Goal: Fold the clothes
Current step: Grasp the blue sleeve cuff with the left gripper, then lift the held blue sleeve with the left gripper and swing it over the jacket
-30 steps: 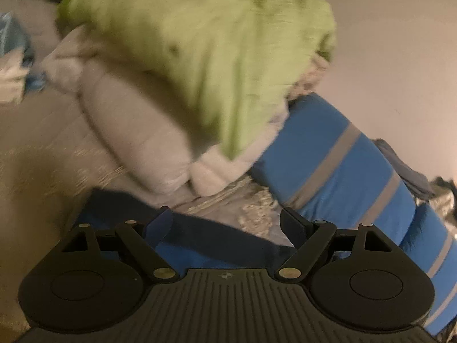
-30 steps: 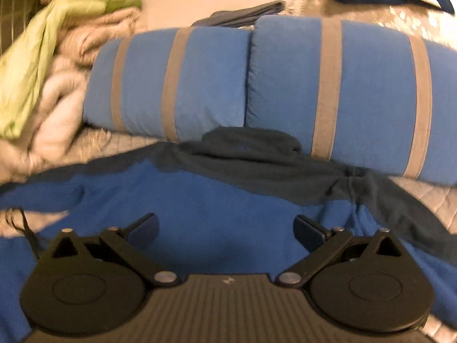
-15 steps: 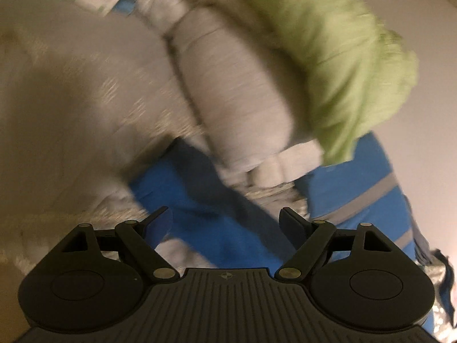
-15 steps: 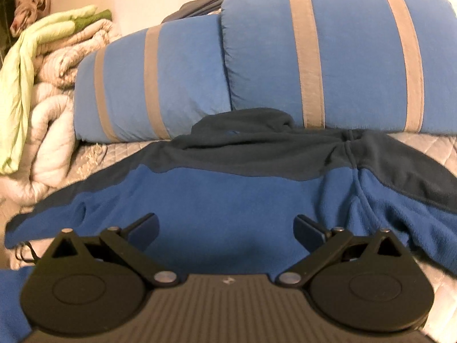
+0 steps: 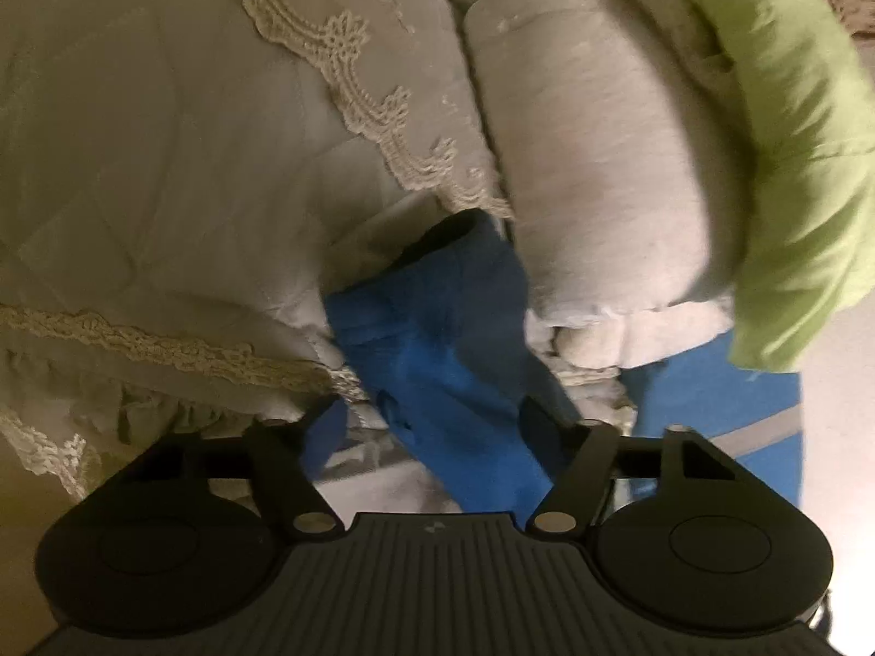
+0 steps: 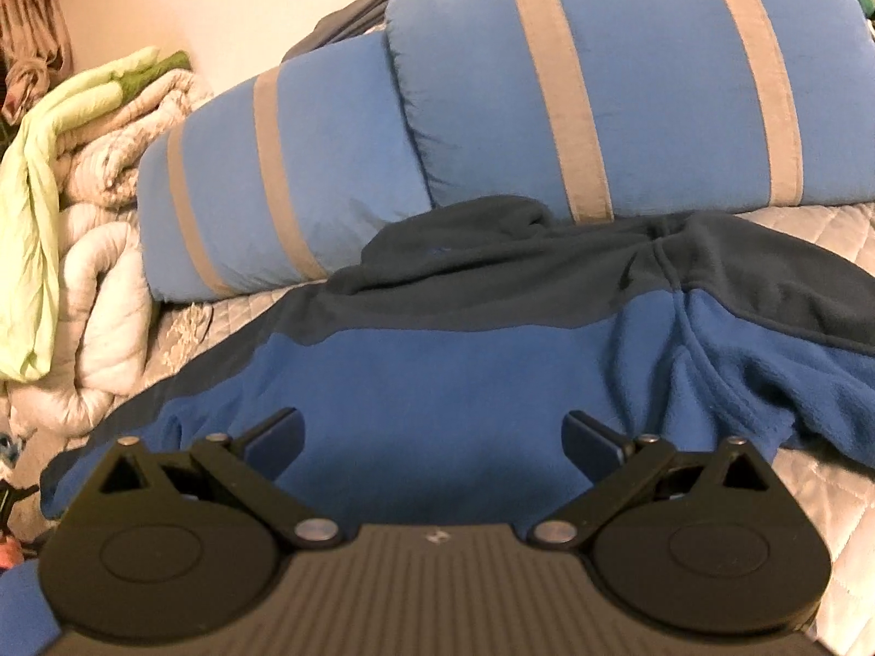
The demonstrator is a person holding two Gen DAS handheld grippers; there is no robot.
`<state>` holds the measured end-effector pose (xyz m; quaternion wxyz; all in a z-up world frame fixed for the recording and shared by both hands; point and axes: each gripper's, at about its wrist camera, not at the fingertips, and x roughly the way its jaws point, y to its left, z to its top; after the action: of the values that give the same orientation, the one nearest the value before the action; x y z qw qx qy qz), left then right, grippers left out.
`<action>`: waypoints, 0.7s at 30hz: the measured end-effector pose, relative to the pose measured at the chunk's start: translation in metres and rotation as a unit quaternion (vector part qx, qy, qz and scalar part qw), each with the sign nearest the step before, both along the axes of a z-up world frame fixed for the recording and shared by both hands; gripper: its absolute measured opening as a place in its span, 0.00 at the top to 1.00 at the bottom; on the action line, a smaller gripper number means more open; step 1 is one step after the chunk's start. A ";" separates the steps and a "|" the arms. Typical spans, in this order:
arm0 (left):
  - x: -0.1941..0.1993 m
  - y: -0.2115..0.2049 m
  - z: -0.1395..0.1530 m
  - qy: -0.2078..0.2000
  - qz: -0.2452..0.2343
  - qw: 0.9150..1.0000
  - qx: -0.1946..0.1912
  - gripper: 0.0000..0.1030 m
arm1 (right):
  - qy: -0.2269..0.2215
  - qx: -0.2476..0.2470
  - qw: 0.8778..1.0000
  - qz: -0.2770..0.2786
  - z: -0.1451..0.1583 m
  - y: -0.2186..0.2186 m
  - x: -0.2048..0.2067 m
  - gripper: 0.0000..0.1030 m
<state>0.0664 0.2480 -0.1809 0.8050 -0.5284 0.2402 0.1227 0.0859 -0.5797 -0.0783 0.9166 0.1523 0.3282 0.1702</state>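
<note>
Over the last second the left gripper (image 5: 432,421) has swung down onto the sleeve end (image 5: 437,328) of the blue fleece (image 6: 437,377) spread flat on the bed (image 6: 820,492), suggesting a sleeve fold; both it and the right gripper (image 6: 432,432) have fingers apart, holding nothing.

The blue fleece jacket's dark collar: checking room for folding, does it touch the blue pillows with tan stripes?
Touching. In the right wrist view the blue fleece jacket's dark collar bunches up against the blue pillows with tan stripes, with no bedcover visible between them.
</note>
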 end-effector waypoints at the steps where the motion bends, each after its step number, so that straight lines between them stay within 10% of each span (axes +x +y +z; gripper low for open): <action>1: 0.003 0.000 0.001 0.012 0.000 1.000 0.012 0.55 | 0.001 -0.002 1.000 0.002 0.000 0.001 0.000 0.00; 2: 0.006 0.000 0.002 0.033 0.004 0.999 0.027 0.78 | 0.001 -0.004 1.000 0.004 0.000 0.002 0.000 0.00; 5: 0.012 0.002 0.008 0.059 0.005 0.997 0.042 0.89 | 0.003 -0.008 1.000 0.008 -0.001 0.004 0.001 0.00; 14: 0.029 -0.024 0.106 0.009 -0.051 0.982 0.183 0.92 | 0.006 0.001 1.000 0.009 -0.002 0.002 0.001 0.00; 21: 0.035 -0.092 0.198 -0.070 -0.138 0.940 0.305 0.92 | 0.006 0.006 1.000 0.011 -0.002 0.000 0.001 0.00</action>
<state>0.1015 0.1560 0.0170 0.9515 -0.2262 0.2048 0.0401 0.0864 -0.5794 -0.0806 0.9119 0.1556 0.3338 0.1811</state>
